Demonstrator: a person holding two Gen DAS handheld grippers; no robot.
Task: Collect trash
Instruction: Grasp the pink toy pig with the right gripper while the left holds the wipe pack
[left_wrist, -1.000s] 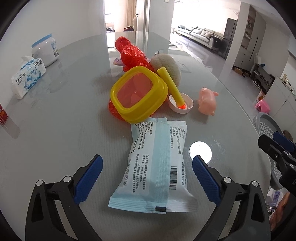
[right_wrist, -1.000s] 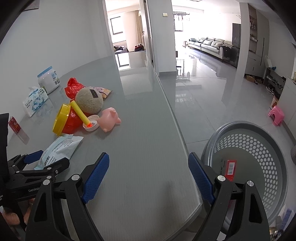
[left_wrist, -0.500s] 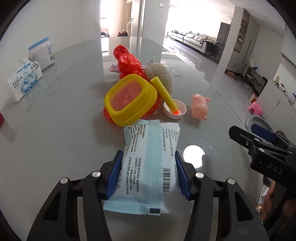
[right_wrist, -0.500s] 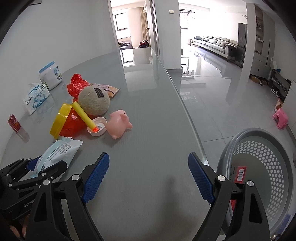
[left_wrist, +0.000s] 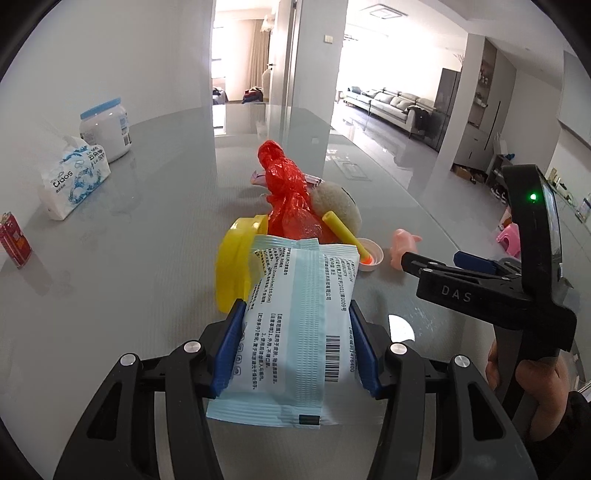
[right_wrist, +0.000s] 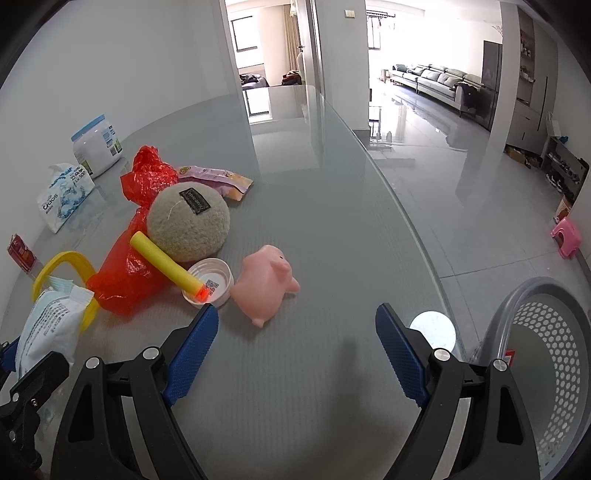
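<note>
My left gripper (left_wrist: 295, 347) is shut on a pale blue printed packet (left_wrist: 299, 325) and holds it lifted off the grey table (left_wrist: 147, 258). The packet also shows at the left edge of the right wrist view (right_wrist: 48, 328). My right gripper (right_wrist: 293, 350) is open and empty over the table, just in front of a pink pig toy (right_wrist: 266, 284). A grey perforated bin (right_wrist: 546, 369) stands on the floor beyond the table's right edge. A red plastic bag (right_wrist: 136, 258), a yellow tub (left_wrist: 236, 266), a white cap (right_wrist: 208, 282) and a pink snack wrapper (right_wrist: 218, 181) lie on the table.
A fuzzy beige ball (right_wrist: 188, 221) and a yellow foam stick (right_wrist: 166, 266) lie in the pile. A tissue pack (left_wrist: 74, 177), a white jar (left_wrist: 105, 129) and a small red can (left_wrist: 14, 240) stand at the left near the wall.
My left gripper closed on the blue packet and lifted it off the table. My right gripper moved forward over the table toward the pink pig, staying open.
</note>
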